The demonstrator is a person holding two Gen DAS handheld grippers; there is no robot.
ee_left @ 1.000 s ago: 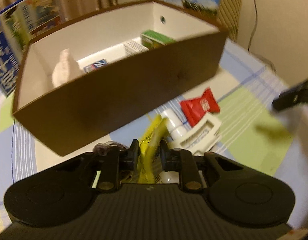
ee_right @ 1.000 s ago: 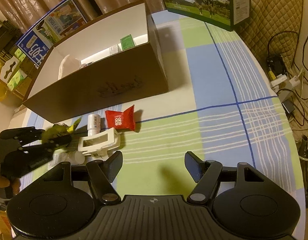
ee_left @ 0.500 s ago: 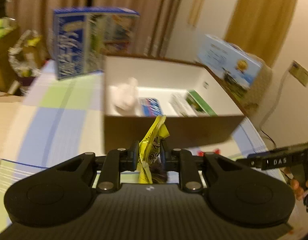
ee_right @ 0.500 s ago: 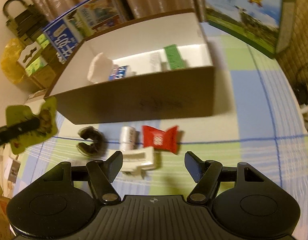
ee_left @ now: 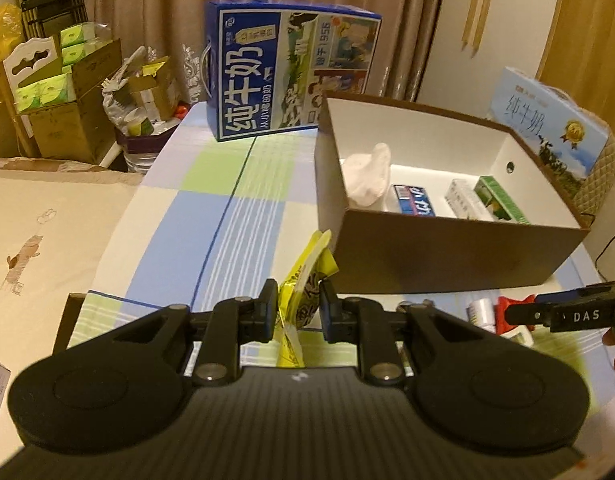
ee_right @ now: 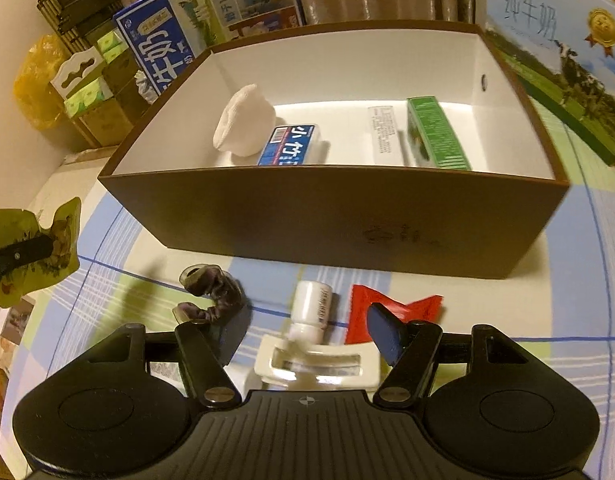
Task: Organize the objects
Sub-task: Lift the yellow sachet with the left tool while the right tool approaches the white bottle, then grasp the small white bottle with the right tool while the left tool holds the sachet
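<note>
Yellow packet clamped just beside box's near corner

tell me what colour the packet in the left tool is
Yellow with dark print; the packet shows best in the left wrist view.

The checked tablecloth bears a brown box, white bottle, red packet and hair clip.

Ahead of the claw, beige patterned curtains hang across the far wall under warm, dim light. To its far left, brown cardboard cartons stand stacked on the floor; to its right rises a pale cream wall.
</note>
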